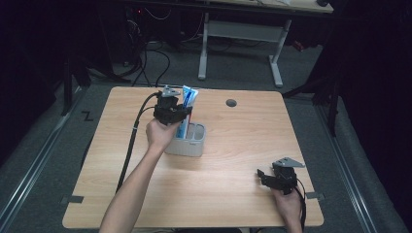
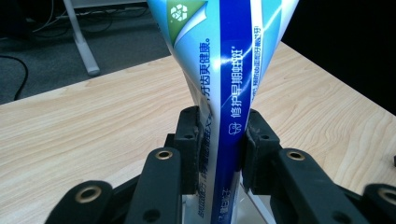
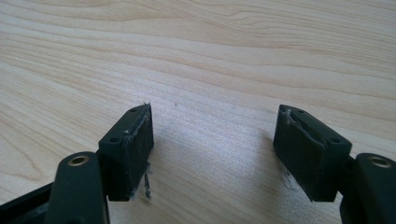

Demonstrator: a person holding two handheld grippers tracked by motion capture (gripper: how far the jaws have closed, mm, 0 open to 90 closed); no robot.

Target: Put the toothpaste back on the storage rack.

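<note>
Pinching the toothpaste tube [image 2: 229,79] in my left gripper [image 1: 171,111] above the grey holder [image 1: 190,141], frame centre-left; right gripper [image 1: 278,177] jaws spread, idle. Risk: slick tube slips, snags holder rim.

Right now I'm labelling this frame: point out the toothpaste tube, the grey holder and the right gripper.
toothpaste tube [image 2: 233,84], left gripper view, on its blue stripe.
grey holder [image 1: 190,147], high view, on its front wall.
right gripper [image 3: 212,149], right gripper view, midway between its fingertips.
</note>
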